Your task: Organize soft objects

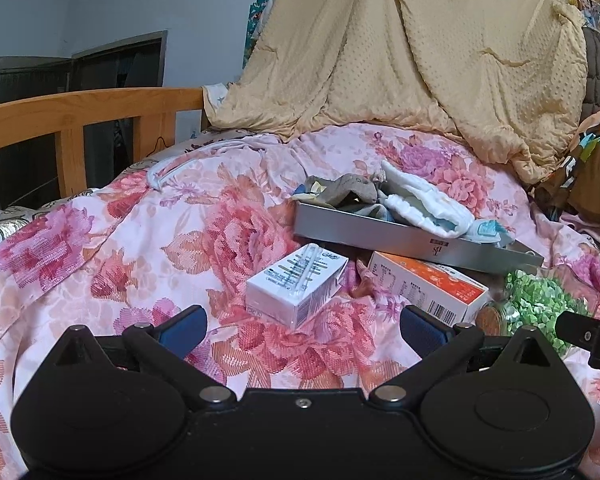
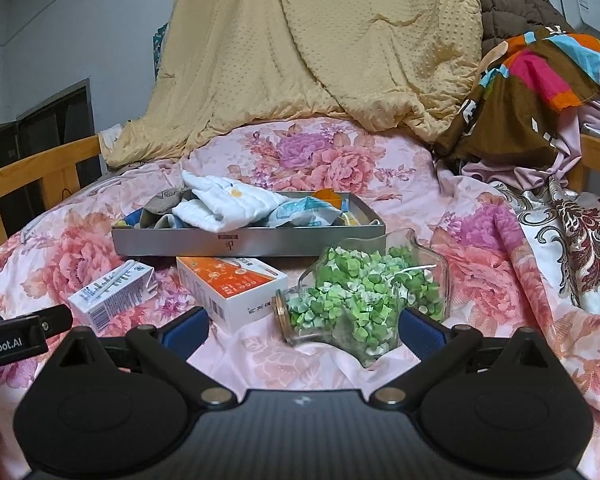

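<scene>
Left view only: the wooden bed rail [image 1: 80, 108] runs long across the left, with a dark doorway behind it; the glass jar is cut off at the right edge.
Right view only: the whole glass jar [image 2: 364, 300] lying on its side, and a bright patchwork cloth [image 2: 540, 76] heaped at the right.
Left gripper [image 1: 300, 326]: jaws wide apart, empty, low over the quilt just short of the white carton [image 1: 296, 292].
Right gripper [image 2: 302, 330]: jaws wide apart, empty, with the jar lying between the blue fingertips [image 2: 422, 330].
Grey tray [image 2: 244, 242]: holds the soft things, a white folded cloth [image 2: 228, 204], grey cloth [image 2: 164, 204] and blue-printed pieces.
Jar contents: small green and white pieces.
In front of tray: the white carton and an orange-and-white box [image 2: 236, 284], side by side.
Surface: pink floral quilt [image 1: 140, 240] on a bed.
Room: tan dotted blanket [image 2: 320, 52] hanging behind; pale wall.
</scene>
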A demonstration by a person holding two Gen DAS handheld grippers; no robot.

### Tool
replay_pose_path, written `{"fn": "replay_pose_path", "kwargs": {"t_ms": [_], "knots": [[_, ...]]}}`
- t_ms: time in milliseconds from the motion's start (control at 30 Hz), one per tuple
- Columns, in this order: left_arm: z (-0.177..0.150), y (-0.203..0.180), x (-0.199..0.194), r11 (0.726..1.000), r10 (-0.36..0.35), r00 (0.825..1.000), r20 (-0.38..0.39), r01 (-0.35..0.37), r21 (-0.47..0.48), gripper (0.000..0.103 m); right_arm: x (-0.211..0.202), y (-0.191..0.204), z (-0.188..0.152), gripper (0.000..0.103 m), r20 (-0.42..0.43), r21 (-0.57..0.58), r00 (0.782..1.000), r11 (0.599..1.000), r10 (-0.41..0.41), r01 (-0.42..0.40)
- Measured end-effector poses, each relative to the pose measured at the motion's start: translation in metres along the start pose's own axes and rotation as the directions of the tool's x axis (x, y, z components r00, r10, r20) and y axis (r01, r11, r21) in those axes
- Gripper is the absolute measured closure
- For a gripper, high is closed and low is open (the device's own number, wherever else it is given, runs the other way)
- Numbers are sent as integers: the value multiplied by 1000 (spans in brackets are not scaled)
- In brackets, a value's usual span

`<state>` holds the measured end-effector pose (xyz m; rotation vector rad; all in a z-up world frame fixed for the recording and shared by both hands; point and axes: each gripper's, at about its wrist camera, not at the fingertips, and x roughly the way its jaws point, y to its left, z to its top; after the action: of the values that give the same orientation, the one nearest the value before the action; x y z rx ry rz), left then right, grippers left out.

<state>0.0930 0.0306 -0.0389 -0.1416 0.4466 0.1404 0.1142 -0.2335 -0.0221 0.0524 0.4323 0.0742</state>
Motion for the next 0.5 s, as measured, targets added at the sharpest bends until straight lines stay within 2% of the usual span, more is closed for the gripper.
{"fn": "replay_pose_path", "kwargs": {"t_ms": [300, 500], "knots": [[-2, 2, 0, 1000, -5, 1000, -2, 5, -2, 1, 8, 6, -4, 0, 10, -82, 998, 995, -62, 62], [-3, 1, -2, 1000, -15, 1000, 5, 15, 1, 1, 9, 6, -4, 0, 10, -87, 998, 994, -58, 58]]}}
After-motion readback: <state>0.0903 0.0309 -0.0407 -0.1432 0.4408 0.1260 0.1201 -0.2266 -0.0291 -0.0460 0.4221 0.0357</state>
